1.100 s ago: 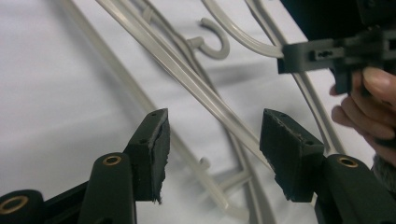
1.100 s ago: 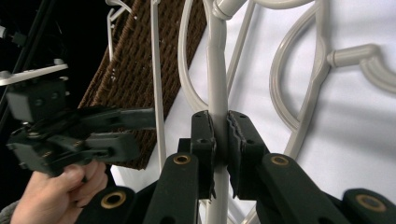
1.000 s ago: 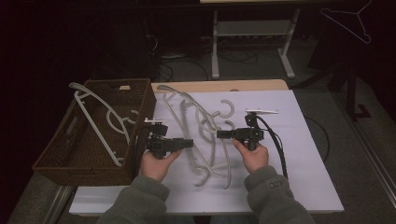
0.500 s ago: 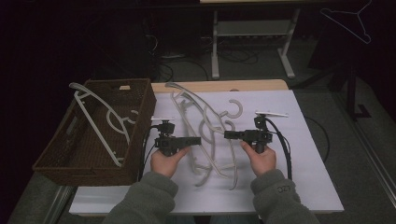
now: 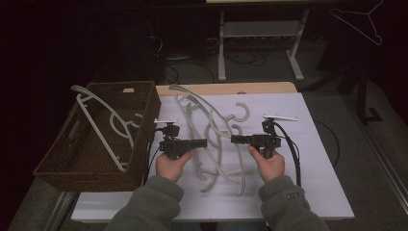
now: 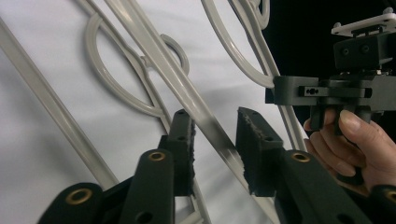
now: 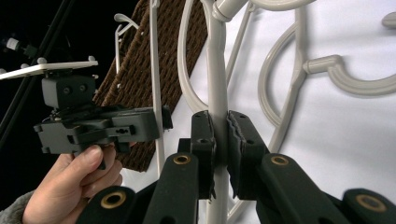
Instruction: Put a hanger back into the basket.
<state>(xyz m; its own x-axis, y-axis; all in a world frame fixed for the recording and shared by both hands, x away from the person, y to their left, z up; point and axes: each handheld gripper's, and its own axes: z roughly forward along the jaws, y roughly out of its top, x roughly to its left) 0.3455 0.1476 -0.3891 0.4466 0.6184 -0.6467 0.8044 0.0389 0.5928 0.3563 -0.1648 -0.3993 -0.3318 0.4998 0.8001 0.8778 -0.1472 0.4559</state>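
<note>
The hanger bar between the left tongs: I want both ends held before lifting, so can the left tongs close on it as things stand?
Probably yes. The hanger bar already runs between the left tongs, whose jaws have just been closing, with nothing else in the gap.

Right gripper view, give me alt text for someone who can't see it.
The right gripper is shut on the pale arm of a plastic hanger lying on a white tabletop. At left, the person's other hand holds the left gripper in front of a brown wicker basket.
</note>
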